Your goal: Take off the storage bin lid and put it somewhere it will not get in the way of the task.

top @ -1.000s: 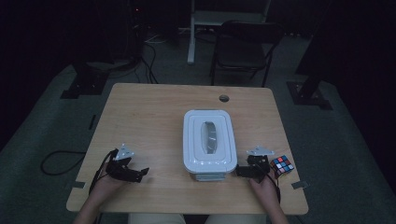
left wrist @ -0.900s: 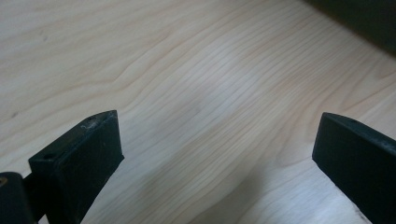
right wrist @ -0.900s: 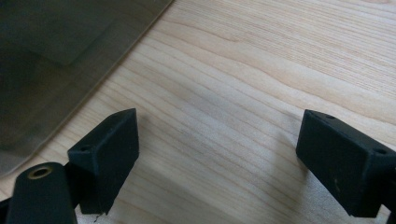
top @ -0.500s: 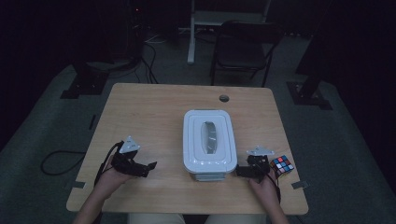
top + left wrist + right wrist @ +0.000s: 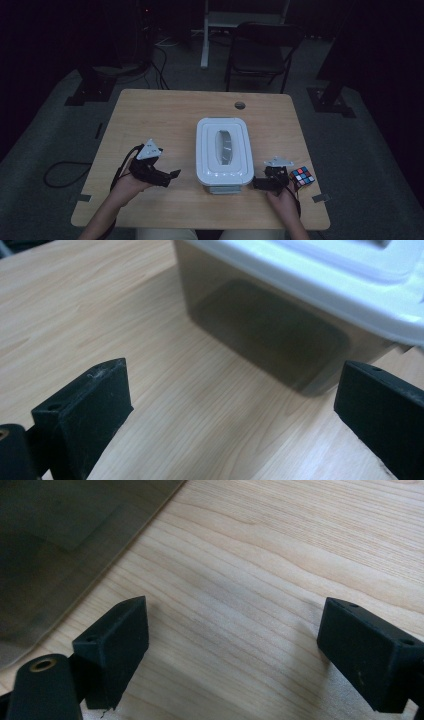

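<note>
A clear plastic box with a white lid (image 5: 222,155) stands in the middle of the wooden table (image 5: 165,115). My left gripper (image 5: 173,174) is a short way to the left of the box's near corner, open, with nothing between its jaws. In the left gripper view the box's tinted wall (image 5: 270,325) and white lid rim (image 5: 350,295) fill the upper right, ahead of the left gripper (image 5: 235,405). My right gripper (image 5: 254,183) sits open by the box's near right corner. In the right gripper view the right gripper (image 5: 235,635) frames bare wood, with the box wall (image 5: 60,540) at upper left.
A colourful puzzle cube (image 5: 301,177) lies on the table just right of my right hand. A round cable hole (image 5: 240,105) is near the table's far edge. A dark chair (image 5: 260,50) stands behind the table. Cables trail off the left edge.
My left gripper has moved right and slightly forward toward the box. The right gripper has stayed in place beside the box's near right corner.
</note>
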`<state>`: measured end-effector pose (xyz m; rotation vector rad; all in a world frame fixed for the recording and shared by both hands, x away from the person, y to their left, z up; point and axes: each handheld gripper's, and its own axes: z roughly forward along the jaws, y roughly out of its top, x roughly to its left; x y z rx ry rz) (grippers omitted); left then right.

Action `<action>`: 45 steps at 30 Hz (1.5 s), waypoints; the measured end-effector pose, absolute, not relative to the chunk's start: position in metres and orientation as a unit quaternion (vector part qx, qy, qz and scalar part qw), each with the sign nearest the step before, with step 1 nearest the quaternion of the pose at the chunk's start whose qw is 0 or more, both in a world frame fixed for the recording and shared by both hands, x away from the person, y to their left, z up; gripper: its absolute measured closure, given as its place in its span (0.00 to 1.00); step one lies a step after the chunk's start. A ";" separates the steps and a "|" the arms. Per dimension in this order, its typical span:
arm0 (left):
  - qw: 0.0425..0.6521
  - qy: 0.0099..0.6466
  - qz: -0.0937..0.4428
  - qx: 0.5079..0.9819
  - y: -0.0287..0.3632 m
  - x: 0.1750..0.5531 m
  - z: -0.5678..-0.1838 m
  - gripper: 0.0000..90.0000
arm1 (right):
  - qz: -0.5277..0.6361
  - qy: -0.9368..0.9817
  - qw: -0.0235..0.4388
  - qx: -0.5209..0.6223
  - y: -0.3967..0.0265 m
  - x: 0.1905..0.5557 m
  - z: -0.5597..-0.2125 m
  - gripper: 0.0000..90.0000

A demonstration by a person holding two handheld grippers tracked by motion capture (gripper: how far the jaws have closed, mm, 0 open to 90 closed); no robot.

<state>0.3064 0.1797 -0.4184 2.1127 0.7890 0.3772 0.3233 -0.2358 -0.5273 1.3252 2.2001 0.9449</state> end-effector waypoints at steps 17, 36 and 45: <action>0.461 0.258 0.121 0.840 0.141 0.308 -0.389 0.03 | 0.338 0.788 0.201 0.474 -0.236 0.323 -0.527 0.14; 0.473 0.213 0.080 0.851 0.083 0.329 -0.379 0.06 | 0.338 0.788 0.201 0.474 -0.236 0.323 -0.527 0.14; 0.459 0.214 0.080 0.859 0.065 0.343 -0.382 0.06 | 0.338 0.788 0.201 0.474 -0.236 0.323 -0.527 0.14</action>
